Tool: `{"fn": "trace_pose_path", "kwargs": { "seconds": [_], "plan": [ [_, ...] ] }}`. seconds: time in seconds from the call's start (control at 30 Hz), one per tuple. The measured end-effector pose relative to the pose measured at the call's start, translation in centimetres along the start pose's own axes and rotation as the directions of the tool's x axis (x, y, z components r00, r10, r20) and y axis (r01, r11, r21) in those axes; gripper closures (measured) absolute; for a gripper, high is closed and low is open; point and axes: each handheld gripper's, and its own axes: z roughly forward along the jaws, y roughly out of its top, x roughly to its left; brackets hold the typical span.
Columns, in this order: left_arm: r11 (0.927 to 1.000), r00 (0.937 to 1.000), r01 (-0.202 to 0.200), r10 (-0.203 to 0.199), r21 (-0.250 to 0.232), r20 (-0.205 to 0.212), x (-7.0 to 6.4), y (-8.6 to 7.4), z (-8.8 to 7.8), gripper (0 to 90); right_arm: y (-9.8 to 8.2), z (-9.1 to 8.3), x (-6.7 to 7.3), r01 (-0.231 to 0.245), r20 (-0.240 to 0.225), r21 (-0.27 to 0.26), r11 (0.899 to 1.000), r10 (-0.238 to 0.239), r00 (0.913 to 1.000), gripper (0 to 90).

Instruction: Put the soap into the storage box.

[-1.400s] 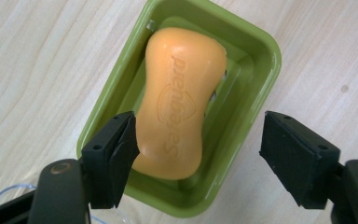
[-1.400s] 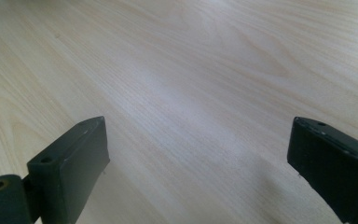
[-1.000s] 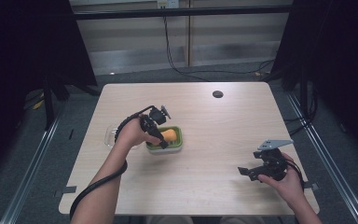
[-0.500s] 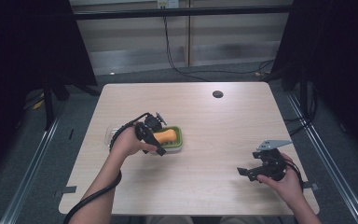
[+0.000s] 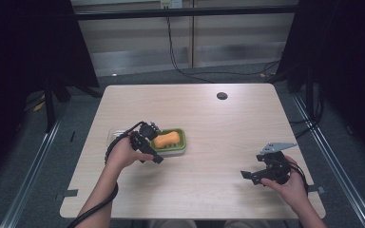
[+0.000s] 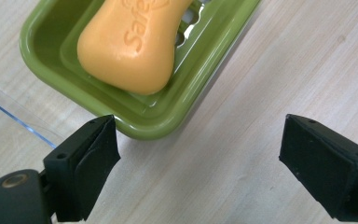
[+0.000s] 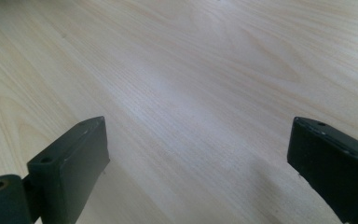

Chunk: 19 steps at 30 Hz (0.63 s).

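Since a second ago our left gripper backs off the soap, now lying in its green dish, its jaws having just opened wide and empty, while our right gripper waits open over the bare surface.

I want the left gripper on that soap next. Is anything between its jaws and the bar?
Only the green dish's raised rim lies between the open left gripper and the orange soap; from above, nothing visible covers the bar.

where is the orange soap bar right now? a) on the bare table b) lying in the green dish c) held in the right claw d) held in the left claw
b: the soap lies in the green dish, and both claws are open with nothing between their jaws.
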Motion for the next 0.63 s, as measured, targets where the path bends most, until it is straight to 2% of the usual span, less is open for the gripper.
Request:
{"fn": "trace_pose_path", "kwargs": {
  "seconds": [0.2, 0.27, 0.47, 0.57, 0.63],
  "plan": [
    [0.9996, 0.9999, 0.011, -0.012, -0.027, -0.013, -0.4, -1.0, 0.4, 10.7, 0.0, 0.0, 0.0, 0.001, -0.001, 0.001, 1.000, -0.001, 1.0000, 4.8],
    [0.9986, 0.9998, 0.013, -0.013, -0.051, -0.012, -0.5, -1.3, 0.3, 10.2, 0.0, 0.0, 0.0, 0.003, 0.000, 0.003, 1.000, -0.003, 1.0000, 4.8],
    [0.9977, 0.9998, 0.012, -0.013, -0.067, -0.013, -0.7, -1.7, -0.1, 10.2, 0.0, 0.0, 0.1, 0.002, 0.001, 0.003, 1.000, -0.002, 1.0000, 4.8],
    [0.9961, 0.9990, 0.040, -0.041, -0.078, -0.015, -0.6, -2.0, -0.1, 10.2, 0.0, 0.0, 0.1, 0.007, 0.001, 0.000, 1.000, -0.007, 1.0000, 4.8],
    [0.9959, 0.9990, 0.039, -0.040, -0.082, -0.021, -0.6, -2.1, -0.1, 10.2, 0.0, 0.0, 0.1, 0.007, 0.003, 0.002, 1.000, -0.007, 1.0000, 4.8]
  ]
}}
